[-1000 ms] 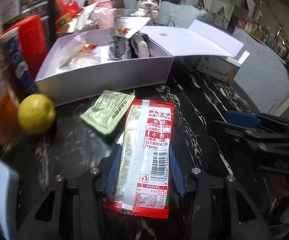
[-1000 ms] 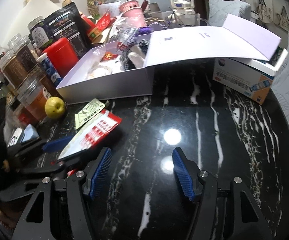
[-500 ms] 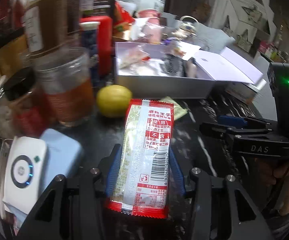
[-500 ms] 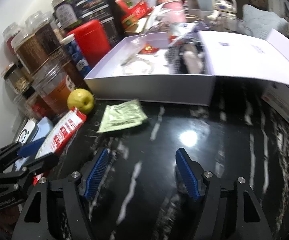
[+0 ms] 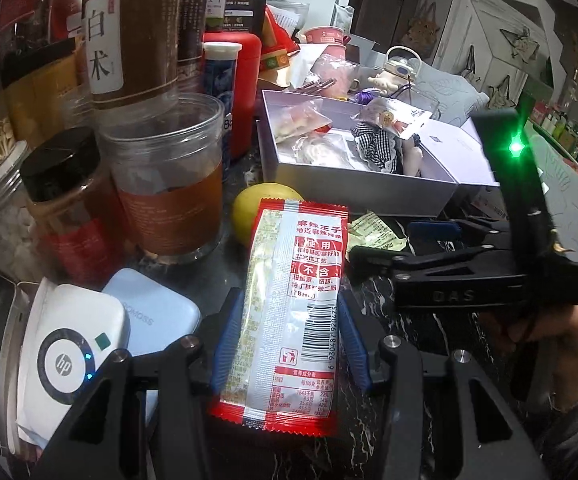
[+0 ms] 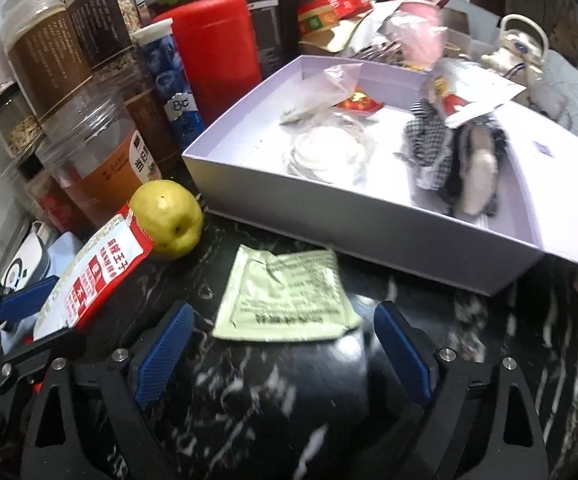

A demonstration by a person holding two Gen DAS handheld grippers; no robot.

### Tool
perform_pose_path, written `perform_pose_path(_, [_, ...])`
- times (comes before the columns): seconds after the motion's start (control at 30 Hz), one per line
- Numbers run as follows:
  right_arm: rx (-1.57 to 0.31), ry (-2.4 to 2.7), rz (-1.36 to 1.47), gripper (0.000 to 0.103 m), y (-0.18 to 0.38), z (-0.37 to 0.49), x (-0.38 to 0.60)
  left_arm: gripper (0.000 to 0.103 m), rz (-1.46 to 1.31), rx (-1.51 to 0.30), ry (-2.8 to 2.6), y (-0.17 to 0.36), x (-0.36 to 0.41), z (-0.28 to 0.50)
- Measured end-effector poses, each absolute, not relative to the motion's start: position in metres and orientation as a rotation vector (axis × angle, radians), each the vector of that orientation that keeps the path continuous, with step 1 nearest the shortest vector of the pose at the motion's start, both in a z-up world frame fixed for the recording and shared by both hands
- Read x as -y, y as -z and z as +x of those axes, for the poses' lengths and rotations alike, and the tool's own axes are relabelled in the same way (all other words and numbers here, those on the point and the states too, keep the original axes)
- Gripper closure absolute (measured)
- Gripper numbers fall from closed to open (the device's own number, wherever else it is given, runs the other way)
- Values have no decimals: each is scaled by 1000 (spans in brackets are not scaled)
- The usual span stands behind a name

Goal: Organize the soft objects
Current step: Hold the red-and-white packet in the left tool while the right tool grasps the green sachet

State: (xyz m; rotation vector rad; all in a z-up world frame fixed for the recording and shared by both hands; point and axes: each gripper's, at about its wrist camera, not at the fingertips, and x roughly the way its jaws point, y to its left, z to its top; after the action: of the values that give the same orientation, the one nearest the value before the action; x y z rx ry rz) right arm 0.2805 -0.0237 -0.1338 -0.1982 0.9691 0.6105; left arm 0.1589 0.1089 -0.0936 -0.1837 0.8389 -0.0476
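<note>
We are gripping the red-and-white foil snack packet [image 5: 295, 312] in our left gripper [image 5: 289, 344]; our right gripper [image 6: 285, 344] is opening just near of the pale-green flat sachet [image 6: 285, 300].

My left tool [image 5: 289, 344] clamps a red-and-white snack packet [image 5: 289, 304], lifted off the surface; a crumpled pale-green sachet [image 6: 285, 296] lies flat on the black surface [image 6: 249, 400], just before the open white box [image 6: 369, 216].

Glossy black marble tabletop [image 6: 489, 340]
</note>
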Motion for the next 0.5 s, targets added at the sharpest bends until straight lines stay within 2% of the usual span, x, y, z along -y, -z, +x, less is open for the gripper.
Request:
perform_pose_path(0.27, [-976,-627,-254,12,148,293,9,56,-205,-851,66,97,-113,161])
perform_pose_path(0.33, [-949,-605,-289,24,148,291,9,56,-209,-850,64,97,-114,162])
perform_pose_path(0.43, [-942,-601,-319,32,148,289,10,56,-211,-852,62,97,-115,161])
perform_pose_path(0.5, [-938,-611,-319,44,146,287,12,56,-216,-853,61,97,-115,160])
